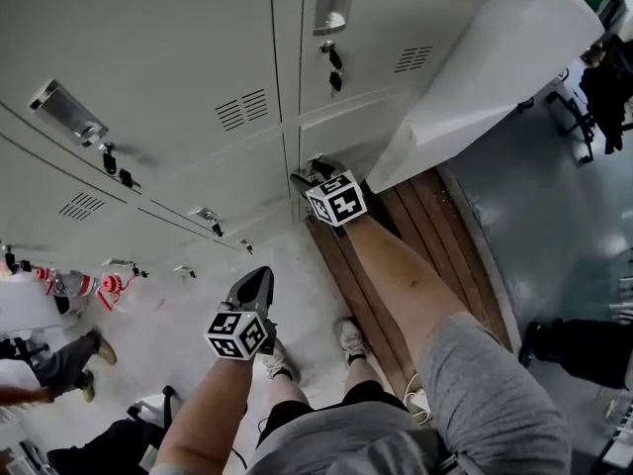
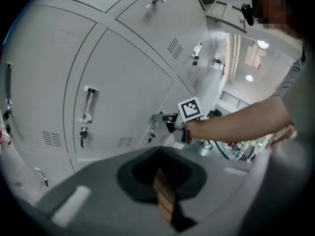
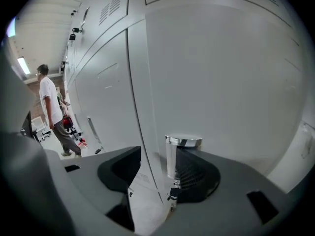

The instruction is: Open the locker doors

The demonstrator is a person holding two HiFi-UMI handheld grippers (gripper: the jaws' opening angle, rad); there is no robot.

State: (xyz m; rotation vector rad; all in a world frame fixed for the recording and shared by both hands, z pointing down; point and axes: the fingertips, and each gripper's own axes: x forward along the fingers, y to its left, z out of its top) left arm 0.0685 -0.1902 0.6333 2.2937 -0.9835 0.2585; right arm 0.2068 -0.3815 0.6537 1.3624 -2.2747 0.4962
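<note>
Grey metal lockers [image 1: 178, 57] fill the head view, seen steeply from above. My right gripper [image 1: 309, 176] is low at a bottom-row door, its marker cube [image 1: 336, 198] facing up. In the right gripper view its jaws [image 3: 157, 181] stand open, with that door's chrome handle [image 3: 183, 154] between them, closer to the right jaw, and no pad pressing on it. Keys [image 3: 173, 195] hang below the handle. My left gripper [image 1: 259, 277] hangs in the air over the floor, away from the lockers, shut and empty [image 2: 160, 176]. One white locker door [image 1: 475, 77] stands swung out at the right.
Wooden boards [image 1: 396, 236] lie on the floor under my right arm. Other doors carry chrome handles [image 1: 67, 112] with keys. My feet [image 1: 351, 339] are close to the lockers. A person's legs [image 1: 59, 359] show at the lower left, and a person [image 3: 51, 107] stands farther along the locker row.
</note>
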